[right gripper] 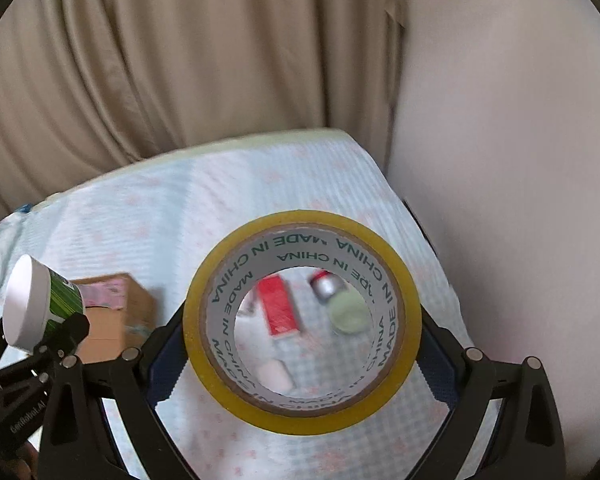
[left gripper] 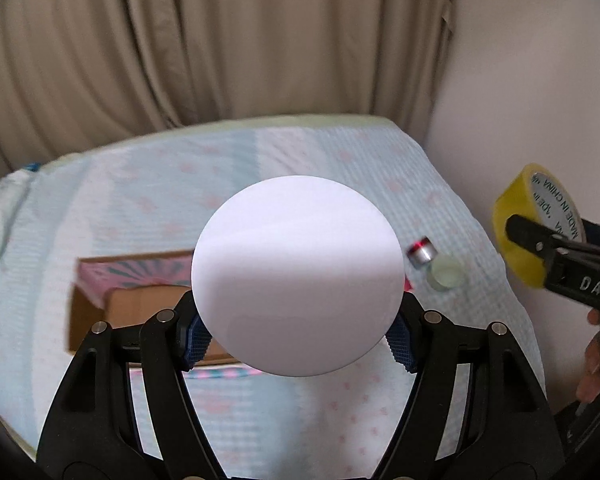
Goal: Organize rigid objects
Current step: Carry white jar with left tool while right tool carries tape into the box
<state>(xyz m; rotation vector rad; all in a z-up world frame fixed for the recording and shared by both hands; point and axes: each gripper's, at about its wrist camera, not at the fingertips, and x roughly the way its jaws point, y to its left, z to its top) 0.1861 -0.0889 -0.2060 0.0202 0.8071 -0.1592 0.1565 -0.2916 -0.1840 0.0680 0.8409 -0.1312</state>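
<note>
Cardboard box [right gripper: 116,320] open on bed, contents unclear

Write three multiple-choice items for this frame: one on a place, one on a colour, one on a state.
1. Where is the cardboard box?
A. On the bed sheet
B. In the right claw
C. On the curtain

2. What colour is the tape roll?
A. Blue
B. Yellow
C. Black

3. What is the left claw doing?
A. Hanging open
B. Gripping the white-lidded container
C. Gripping the red box

Answers:
1 A: the box rests on the sheet.
2 B: its outer band is yellow in both views.
3 B: both pads press the container's sides, while the right claw grips the tape.
</note>
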